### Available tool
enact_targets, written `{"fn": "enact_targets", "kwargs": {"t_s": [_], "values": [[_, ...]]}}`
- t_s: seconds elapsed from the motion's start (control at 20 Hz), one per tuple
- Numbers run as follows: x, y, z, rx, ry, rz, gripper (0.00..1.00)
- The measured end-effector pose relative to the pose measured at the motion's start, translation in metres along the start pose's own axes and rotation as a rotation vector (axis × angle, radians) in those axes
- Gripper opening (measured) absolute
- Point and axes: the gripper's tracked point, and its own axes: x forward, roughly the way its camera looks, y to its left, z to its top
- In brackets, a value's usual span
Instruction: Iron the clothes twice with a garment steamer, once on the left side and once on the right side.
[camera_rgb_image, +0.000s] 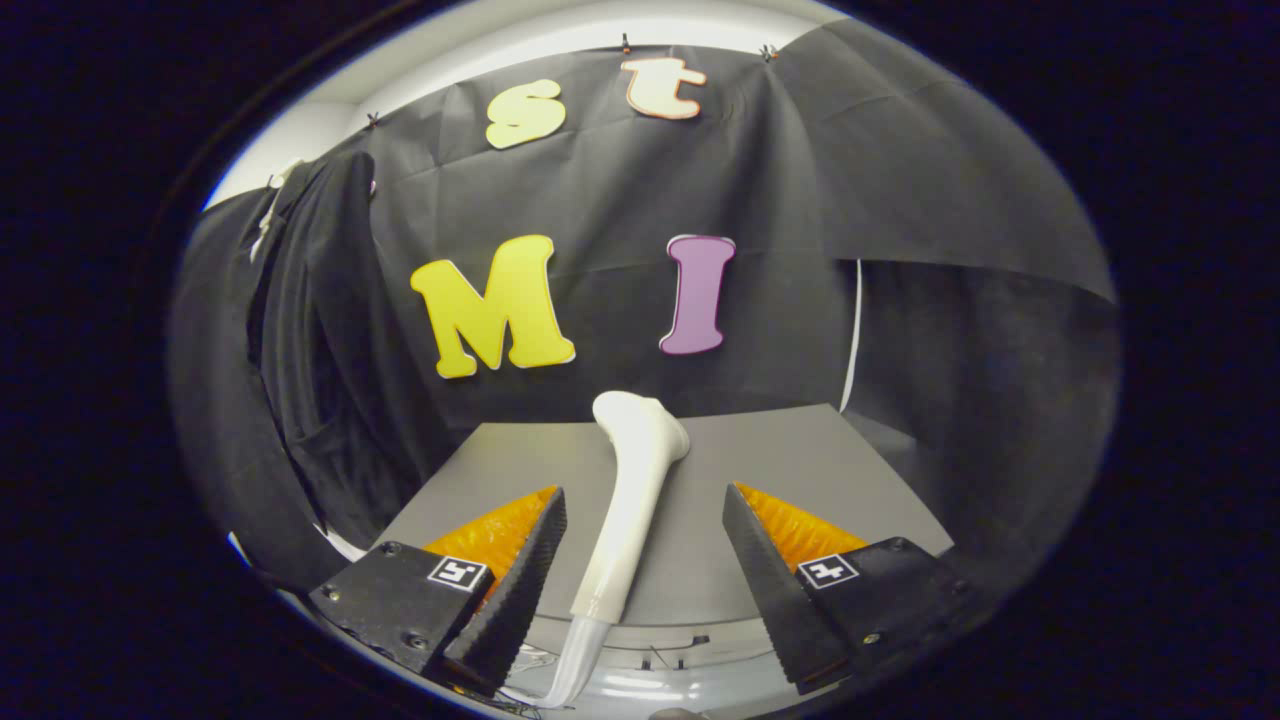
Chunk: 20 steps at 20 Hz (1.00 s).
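Between the fingers: a white garment steamer (632, 500) is lying on the grey table (860, 470), its bent head pointing toward 12 o'clock.
Gripper (645, 530): fingers are standing spread, not touching it.
Clothes: a dark garment (320, 330) is hanging at 10 o'clock.

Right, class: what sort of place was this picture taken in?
Probably a staged test booth, not a home: black cloth wall, one bare grey table with a white steamer lying between the open gripper fingers, dark garment hanging alongside.
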Motion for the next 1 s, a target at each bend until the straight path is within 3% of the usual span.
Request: {"fn": "enact_targets", "kwargs": {"t_s": [0.15,0.4,0.55,0.7,1.0], "values": [[0.033,-0.001,-0.014,0.032,0.075,0.045,0.97],[0.071,0.009,-0.033,0.077,0.176,0.129,0.8],[0.076,0.011,-0.038,0.095,0.205,0.152,0.77],[0.087,0.017,-0.048,0.126,0.245,0.181,0.63],[0.089,0.022,-0.05,0.162,0.288,0.182,0.49]]}}
